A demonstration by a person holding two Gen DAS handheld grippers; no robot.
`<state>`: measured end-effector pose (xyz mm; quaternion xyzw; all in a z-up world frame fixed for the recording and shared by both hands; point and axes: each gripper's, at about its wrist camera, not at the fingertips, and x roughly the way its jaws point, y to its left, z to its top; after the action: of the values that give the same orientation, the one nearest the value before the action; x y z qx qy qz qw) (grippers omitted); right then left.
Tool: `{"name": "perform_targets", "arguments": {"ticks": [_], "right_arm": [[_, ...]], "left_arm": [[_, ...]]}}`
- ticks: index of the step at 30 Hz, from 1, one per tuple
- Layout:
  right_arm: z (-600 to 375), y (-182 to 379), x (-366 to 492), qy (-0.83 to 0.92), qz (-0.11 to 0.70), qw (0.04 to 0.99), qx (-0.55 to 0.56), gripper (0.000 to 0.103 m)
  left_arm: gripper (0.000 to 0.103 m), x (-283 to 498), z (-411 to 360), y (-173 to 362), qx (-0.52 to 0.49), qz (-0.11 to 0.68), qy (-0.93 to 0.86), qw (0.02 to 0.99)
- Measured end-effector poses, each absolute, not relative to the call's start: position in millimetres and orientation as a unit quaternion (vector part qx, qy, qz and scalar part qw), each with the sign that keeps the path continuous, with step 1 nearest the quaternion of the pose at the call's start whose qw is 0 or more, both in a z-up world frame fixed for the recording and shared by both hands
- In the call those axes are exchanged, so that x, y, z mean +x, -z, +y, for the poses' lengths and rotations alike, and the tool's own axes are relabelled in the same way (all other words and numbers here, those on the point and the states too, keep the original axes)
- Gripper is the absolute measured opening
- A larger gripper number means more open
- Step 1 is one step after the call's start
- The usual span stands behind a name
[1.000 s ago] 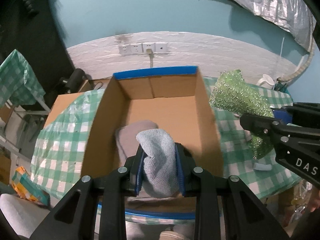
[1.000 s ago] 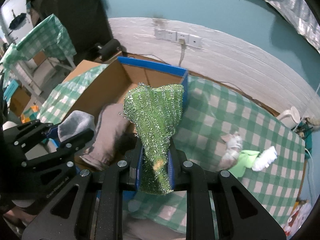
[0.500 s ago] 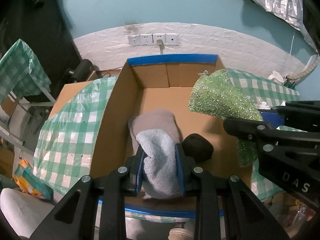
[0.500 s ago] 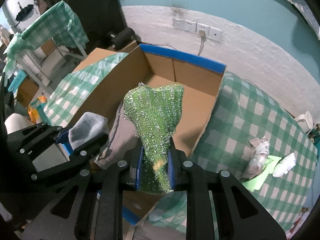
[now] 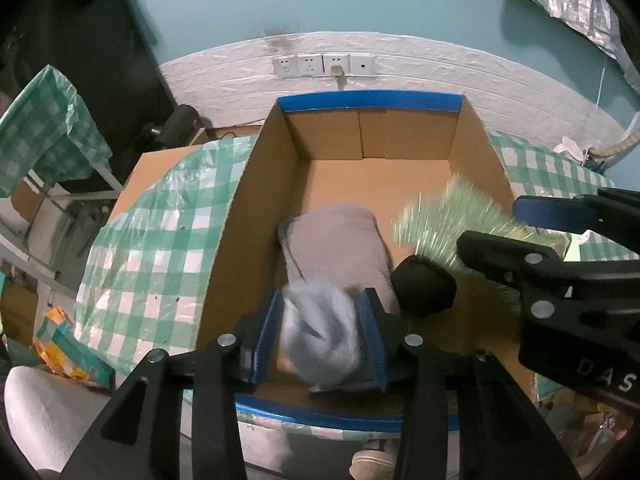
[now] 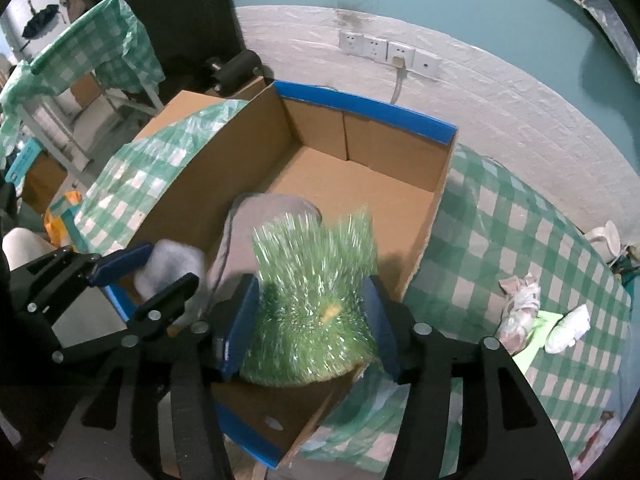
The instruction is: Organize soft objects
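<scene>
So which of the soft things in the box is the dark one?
The black bundle, lying on the cardboard box floor right of the taupe cloth; the others are pale grey-blue or glittery green.

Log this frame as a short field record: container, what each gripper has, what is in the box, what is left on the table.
container: open cardboard box with blue-taped rim
left gripper: jaws spread, blurred grey-blue cloth between them, over the box
right gripper: jaws spread, blurred shiny green tinsel cloth between them, over the box
in box: grey-brown folded cloth; black rolled item
on checked tablecloth: crumpled white and light green pieces
</scene>
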<state>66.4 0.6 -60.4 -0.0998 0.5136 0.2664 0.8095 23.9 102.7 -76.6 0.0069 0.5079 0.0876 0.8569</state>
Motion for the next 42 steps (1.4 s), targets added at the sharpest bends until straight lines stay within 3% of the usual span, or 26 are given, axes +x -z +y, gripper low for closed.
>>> {"name": "perform_targets", "arguments": {"ticks": [5,42], "right_arm": [[-1,60,66,-0.263,0.512,0.811,-0.100,0.063],[-119,67,61,-0.191,0.530,0.825,-0.037,0.063]], "left_arm": [[0.050,22,105,74,0.001,0.505,-0.090,0.858],[0.051,26,49,58,0.008,0.489,-0.037,0.872]]}}
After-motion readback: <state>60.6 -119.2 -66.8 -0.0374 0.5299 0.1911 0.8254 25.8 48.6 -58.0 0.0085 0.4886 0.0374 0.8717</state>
